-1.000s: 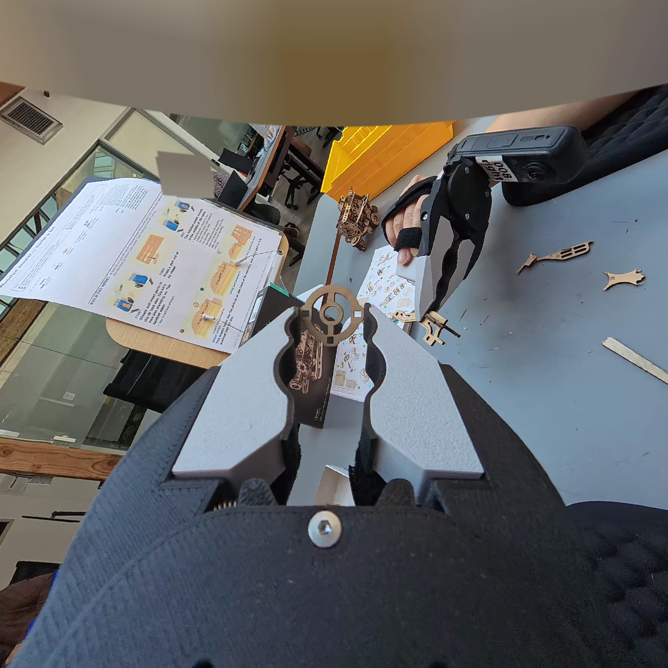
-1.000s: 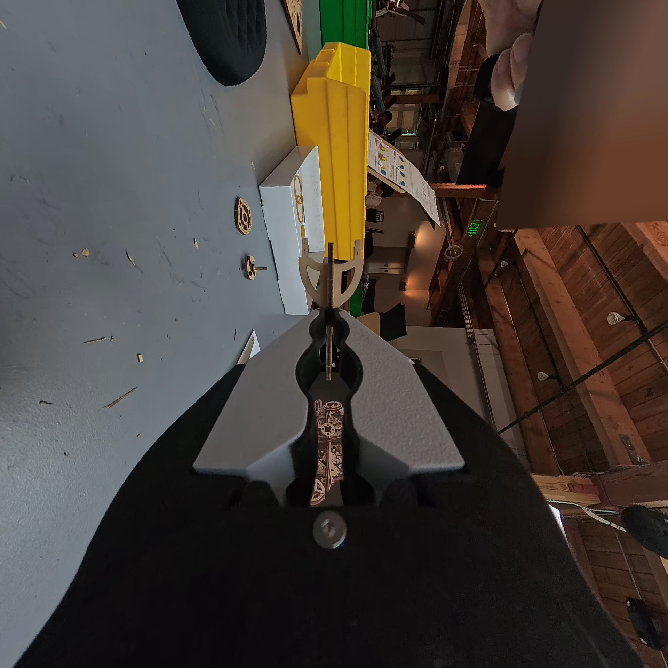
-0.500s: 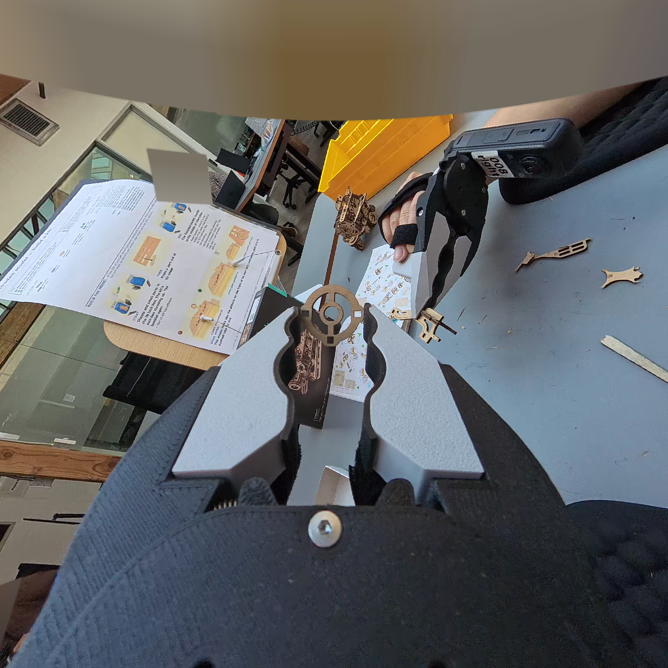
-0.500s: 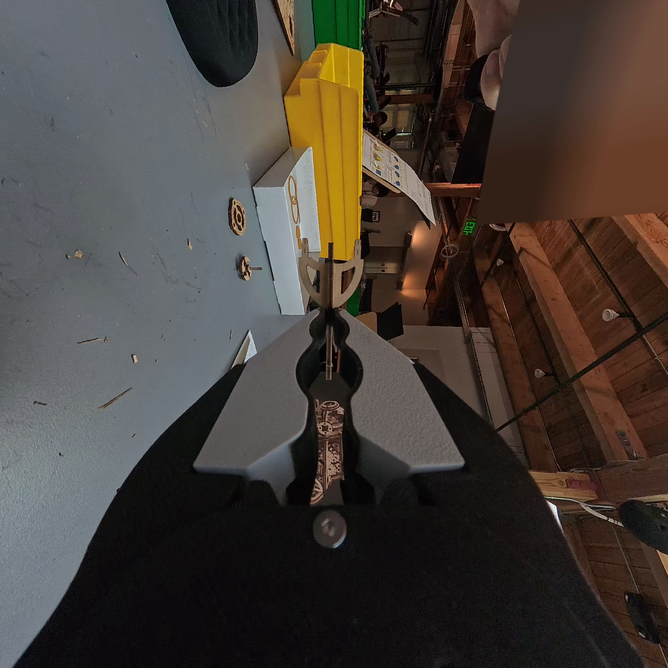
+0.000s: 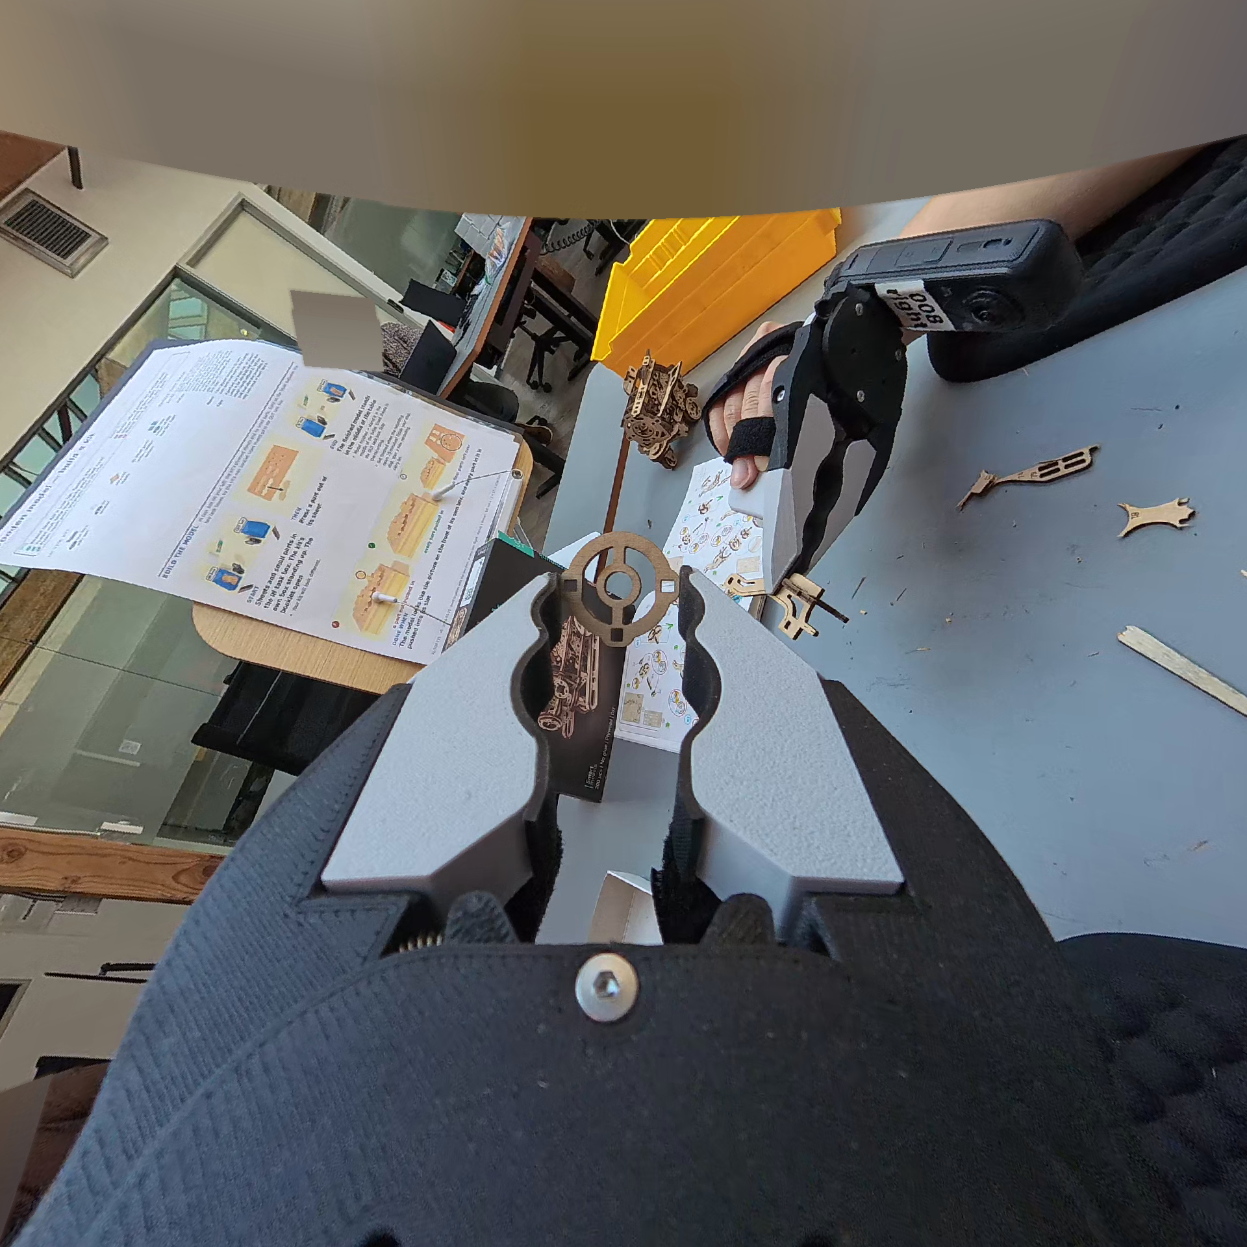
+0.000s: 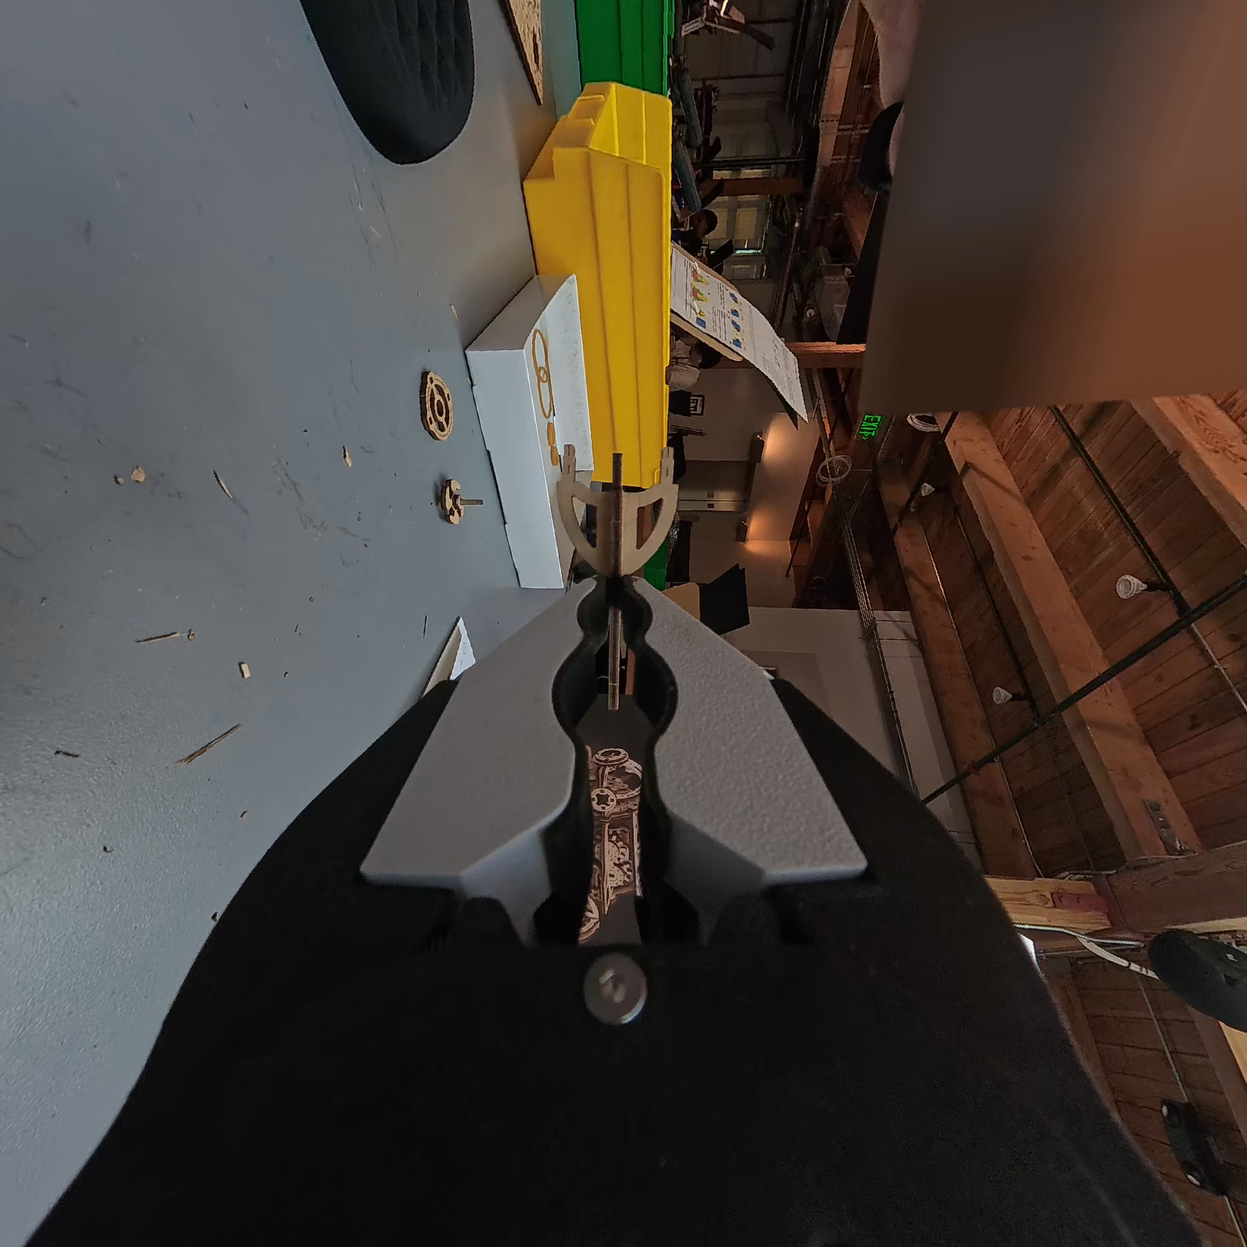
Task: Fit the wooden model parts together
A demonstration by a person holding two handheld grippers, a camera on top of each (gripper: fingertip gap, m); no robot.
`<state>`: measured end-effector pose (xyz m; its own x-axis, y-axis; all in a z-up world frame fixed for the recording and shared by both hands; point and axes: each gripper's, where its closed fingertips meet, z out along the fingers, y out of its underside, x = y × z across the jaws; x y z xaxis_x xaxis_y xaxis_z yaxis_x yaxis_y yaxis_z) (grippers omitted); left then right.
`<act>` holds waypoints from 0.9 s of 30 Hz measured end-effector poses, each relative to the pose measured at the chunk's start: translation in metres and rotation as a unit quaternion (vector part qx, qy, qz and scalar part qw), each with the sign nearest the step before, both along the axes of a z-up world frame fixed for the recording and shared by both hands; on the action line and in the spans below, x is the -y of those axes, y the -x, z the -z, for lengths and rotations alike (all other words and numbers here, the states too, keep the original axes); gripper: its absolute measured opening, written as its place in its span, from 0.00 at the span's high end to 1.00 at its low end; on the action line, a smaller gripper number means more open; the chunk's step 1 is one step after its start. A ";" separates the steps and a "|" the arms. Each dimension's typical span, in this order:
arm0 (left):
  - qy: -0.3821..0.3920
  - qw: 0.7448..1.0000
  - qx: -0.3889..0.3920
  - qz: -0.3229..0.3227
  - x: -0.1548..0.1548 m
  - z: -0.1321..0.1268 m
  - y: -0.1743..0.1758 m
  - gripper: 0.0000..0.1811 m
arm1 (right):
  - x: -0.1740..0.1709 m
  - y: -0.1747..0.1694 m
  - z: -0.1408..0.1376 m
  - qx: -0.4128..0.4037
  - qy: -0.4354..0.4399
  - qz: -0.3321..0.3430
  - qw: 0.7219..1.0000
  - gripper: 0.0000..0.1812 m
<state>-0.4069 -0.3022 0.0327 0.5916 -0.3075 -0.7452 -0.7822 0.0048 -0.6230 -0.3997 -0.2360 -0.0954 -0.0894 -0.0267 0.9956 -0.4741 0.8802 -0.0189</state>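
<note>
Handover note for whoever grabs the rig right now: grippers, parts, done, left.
Left gripper: shut on the ring-shaped wooden part, held up off the table.
Right gripper: shut on the forked wooden part with a pin, also lifted; in the left wrist view it sits apart from the ring part.
On the grey table: loose cutouts, a wooden strip, a small disc with a peg, the instruction sheet, an assembled model.
Done: both parts picked up.
Left: bring them together and seat them, probably pin into the ring's centre hole.
</note>
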 end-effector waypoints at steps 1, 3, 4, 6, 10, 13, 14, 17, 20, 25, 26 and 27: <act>0.000 1.000 0.000 0.000 0.000 0.000 0.000 0.82 | 0.000 0.000 0.000 0.000 0.000 0.000 1.000 0.99; 0.000 1.000 0.000 0.000 0.000 0.000 0.000 0.82 | -0.001 0.000 0.001 0.001 -0.001 0.001 1.000 0.99; 0.000 1.000 0.000 0.000 0.000 0.000 0.000 0.82 | -0.001 0.000 0.001 0.002 -0.001 0.001 1.000 1.00; 0.000 1.000 -0.001 0.001 0.000 0.000 0.000 0.82 | -0.002 0.001 0.001 0.001 0.000 0.003 1.000 1.00; 0.001 1.000 -0.001 0.002 -0.001 0.001 -0.001 0.82 | -0.004 0.001 -0.001 0.001 0.007 0.004 1.000 0.99; 0.001 1.000 -0.001 0.002 -0.004 0.003 -0.002 0.82 | -0.005 0.001 -0.003 0.002 0.017 0.004 1.000 1.00; 0.002 1.000 -0.003 0.001 -0.005 0.004 -0.002 0.82 | -0.006 0.001 -0.004 0.003 0.022 0.004 1.000 1.00; 0.007 1.000 -0.009 -0.002 -0.010 0.009 -0.002 0.82 | -0.009 0.001 -0.008 0.003 0.038 0.005 0.999 0.99; 0.014 1.000 -0.013 -0.006 -0.014 0.014 -0.001 0.82 | -0.011 0.001 -0.012 0.002 0.047 0.007 0.999 1.00; 0.024 0.999 -0.013 -0.023 -0.020 0.021 0.005 0.82 | -0.016 0.002 -0.013 0.008 0.062 0.010 0.998 0.99; 0.026 0.999 -0.015 -0.025 -0.021 0.023 0.006 0.82 | -0.017 0.002 -0.014 0.010 0.069 0.010 0.997 0.99; 0.027 0.999 -0.018 -0.028 -0.022 0.024 0.007 0.82 | -0.018 0.003 -0.015 0.010 0.073 0.011 0.997 0.99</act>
